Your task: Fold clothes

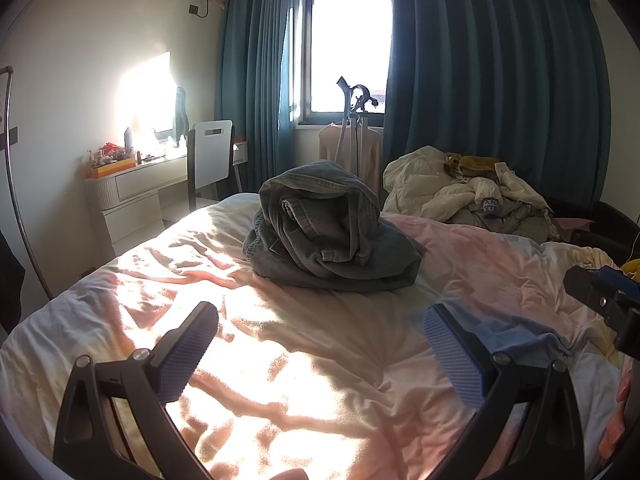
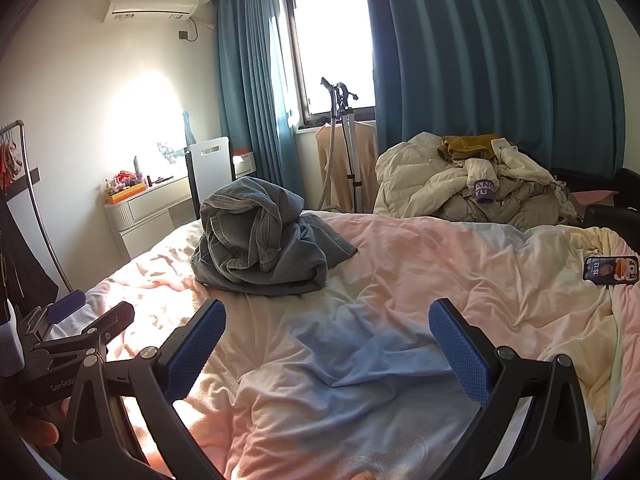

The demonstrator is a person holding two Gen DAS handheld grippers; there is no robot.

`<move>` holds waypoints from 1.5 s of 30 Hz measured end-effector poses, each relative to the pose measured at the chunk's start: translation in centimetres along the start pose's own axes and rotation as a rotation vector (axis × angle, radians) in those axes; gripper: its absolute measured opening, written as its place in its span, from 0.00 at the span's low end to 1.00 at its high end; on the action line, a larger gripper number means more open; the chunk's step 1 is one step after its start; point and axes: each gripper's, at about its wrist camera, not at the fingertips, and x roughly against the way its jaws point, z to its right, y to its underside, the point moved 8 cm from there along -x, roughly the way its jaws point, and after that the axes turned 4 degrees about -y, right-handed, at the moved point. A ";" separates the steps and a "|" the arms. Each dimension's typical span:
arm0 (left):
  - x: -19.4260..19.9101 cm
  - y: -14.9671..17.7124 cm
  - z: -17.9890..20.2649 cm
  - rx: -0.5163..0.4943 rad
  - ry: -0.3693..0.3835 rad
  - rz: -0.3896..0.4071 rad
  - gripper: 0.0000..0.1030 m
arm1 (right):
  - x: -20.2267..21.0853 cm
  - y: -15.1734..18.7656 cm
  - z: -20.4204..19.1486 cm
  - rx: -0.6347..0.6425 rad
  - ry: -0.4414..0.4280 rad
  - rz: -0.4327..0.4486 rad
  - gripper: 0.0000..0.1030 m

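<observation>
A crumpled pair of grey jeans (image 1: 324, 228) lies in a heap on the pink and white duvet (image 1: 280, 360) in the middle of the bed. It also shows in the right wrist view (image 2: 260, 240), to the left of centre. My left gripper (image 1: 320, 344) is open and empty, low over the duvet, short of the jeans. My right gripper (image 2: 326, 344) is open and empty, also short of the jeans and to their right. The right gripper shows at the right edge of the left wrist view (image 1: 604, 300).
A pile of cream and yellow clothes (image 2: 472, 180) lies at the far right of the bed. A phone (image 2: 610, 268) lies on the duvet at the right. A desk (image 1: 132, 188), a white chair (image 1: 212, 156) and a garment steamer (image 2: 340, 140) stand beyond the bed.
</observation>
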 end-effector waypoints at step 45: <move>-18.6 -4.8 -8.4 0.273 0.090 -0.033 1.00 | -30.8 -5.5 -6.9 -0.038 -0.188 -0.193 0.90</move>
